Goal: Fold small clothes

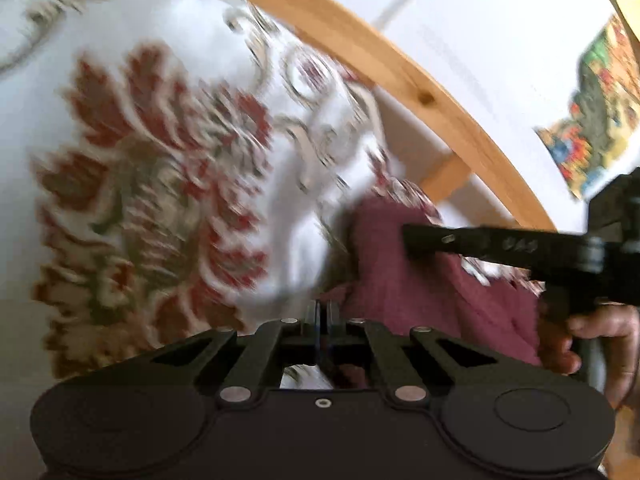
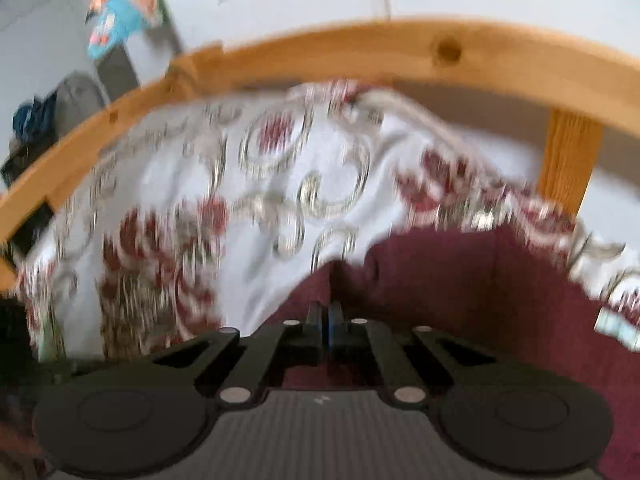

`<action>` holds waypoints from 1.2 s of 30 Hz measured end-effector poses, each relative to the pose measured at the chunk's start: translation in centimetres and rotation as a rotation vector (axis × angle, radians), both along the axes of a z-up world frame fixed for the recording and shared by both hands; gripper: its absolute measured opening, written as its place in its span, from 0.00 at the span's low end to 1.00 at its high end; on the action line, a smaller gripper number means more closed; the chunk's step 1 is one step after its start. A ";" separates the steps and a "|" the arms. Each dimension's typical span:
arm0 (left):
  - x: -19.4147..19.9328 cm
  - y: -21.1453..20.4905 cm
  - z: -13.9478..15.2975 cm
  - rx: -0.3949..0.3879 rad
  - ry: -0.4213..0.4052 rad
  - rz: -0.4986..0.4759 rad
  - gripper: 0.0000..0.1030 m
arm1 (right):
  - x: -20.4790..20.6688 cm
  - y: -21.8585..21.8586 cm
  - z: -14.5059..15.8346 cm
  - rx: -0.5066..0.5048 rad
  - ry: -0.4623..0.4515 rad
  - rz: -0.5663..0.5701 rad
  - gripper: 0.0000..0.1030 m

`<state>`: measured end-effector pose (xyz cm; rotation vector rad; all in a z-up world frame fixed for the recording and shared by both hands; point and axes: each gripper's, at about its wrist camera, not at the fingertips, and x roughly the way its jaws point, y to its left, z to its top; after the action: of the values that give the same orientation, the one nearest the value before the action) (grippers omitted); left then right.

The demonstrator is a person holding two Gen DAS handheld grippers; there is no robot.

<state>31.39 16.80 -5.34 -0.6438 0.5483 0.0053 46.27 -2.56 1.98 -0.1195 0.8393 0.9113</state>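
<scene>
Nearest the lens in the left wrist view, the left claw (image 1: 321,312) was seen w/ jaws fully shut, pinched on an edge of the maroon garment (image 1: 420,280). Same cloth was seen in the right wrist view (image 2: 460,300), where the right claw (image 2: 325,314) was likewise closed tight on a raised fold of it. From the left wrist cam, the right claw (image 1: 412,238) was seen reaching in from the right side over the garment, gripped by a hand (image 1: 596,340). Garment was laid on a white bedspread (image 1: 160,160) w/ red and green floral print, near the bed's far edge. Behind it a wooden bed rail (image 2: 360,52) was visible, and a white wall (image 1: 500,40) beyond. Both views were motion-blurred, so finer detail couldn't be told.
</scene>
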 end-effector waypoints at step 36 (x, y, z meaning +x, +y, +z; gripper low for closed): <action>-3.3 -9.1 -0.2 0.351 -0.020 -0.058 0.95 | -21.6 -16.4 -5.8 -0.590 -0.323 -0.324 0.97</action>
<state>28.04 7.72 -5.51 -0.2858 0.5302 0.0401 24.72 -18.93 -3.78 -0.6099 0.7730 0.3069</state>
